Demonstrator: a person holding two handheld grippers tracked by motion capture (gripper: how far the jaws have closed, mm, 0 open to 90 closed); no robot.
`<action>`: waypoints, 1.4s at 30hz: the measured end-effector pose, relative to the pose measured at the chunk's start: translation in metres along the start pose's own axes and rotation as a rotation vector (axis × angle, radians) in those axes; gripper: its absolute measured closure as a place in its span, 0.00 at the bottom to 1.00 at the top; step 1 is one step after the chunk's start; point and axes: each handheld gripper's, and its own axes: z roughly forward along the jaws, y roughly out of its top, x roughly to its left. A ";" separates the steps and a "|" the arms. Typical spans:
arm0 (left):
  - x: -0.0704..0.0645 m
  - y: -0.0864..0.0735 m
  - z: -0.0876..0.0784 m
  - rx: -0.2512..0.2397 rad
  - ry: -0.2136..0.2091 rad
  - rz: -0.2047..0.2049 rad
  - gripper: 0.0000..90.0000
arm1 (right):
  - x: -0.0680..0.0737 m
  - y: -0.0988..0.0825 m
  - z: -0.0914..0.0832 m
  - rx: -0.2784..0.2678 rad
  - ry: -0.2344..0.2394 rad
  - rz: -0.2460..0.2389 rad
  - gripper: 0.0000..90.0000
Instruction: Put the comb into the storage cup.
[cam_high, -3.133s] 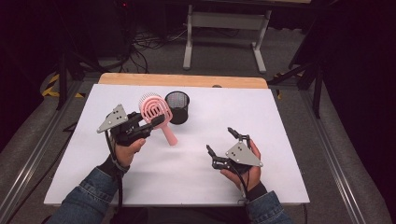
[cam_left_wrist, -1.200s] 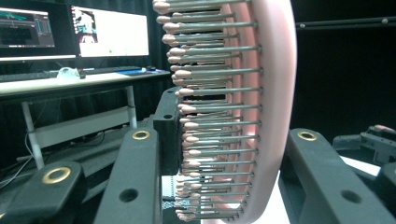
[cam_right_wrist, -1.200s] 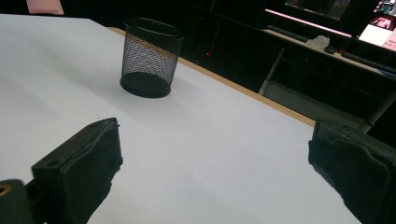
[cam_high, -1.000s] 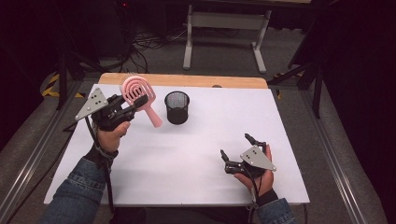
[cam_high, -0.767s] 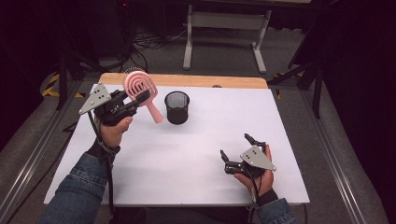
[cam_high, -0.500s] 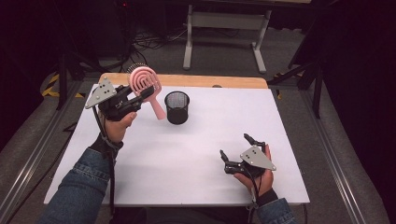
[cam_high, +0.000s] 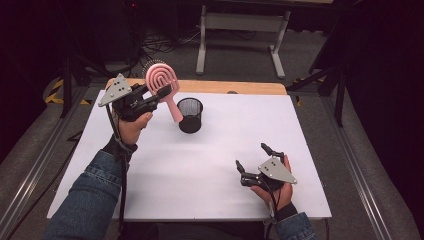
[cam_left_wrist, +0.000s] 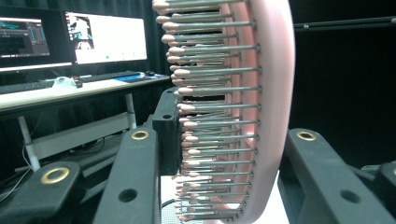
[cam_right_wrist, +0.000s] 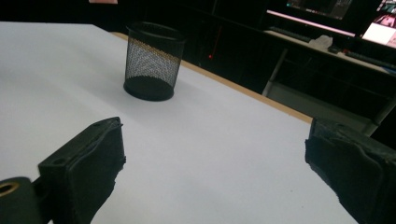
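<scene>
At the far left of the worktop (cam_high: 150, 165) the left claw (cam_high: 159, 94) is raised clear of the white surface, clamped on a pink hairbrush (cam_high: 162, 82). The brush head stands above the claw, and the handle slants down past it toward a black mesh cup (cam_high: 190, 115). The left claw's own view has the bristles (cam_left_wrist: 205, 116) pointing at one jaw, with the pink back against the other. The cup stands upright just beside the handle's lower end, to the claw's right. Well apart from both, at the near right, the right claw (cam_high: 252, 162) lies low by the worktop, jaws spread wide with nothing between them.
</scene>
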 end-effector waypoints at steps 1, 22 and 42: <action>0.001 0.000 0.002 -0.003 -0.004 -0.005 0.69 | 0.000 0.000 0.000 -0.002 0.002 0.002 0.06; 0.010 0.005 0.061 0.023 -0.015 0.001 0.69 | -0.009 -0.002 -0.001 -0.029 0.042 0.063 0.06; 0.010 -0.013 0.089 0.095 0.049 -0.007 0.69 | -0.002 -0.002 -0.003 -0.039 0.101 0.052 0.07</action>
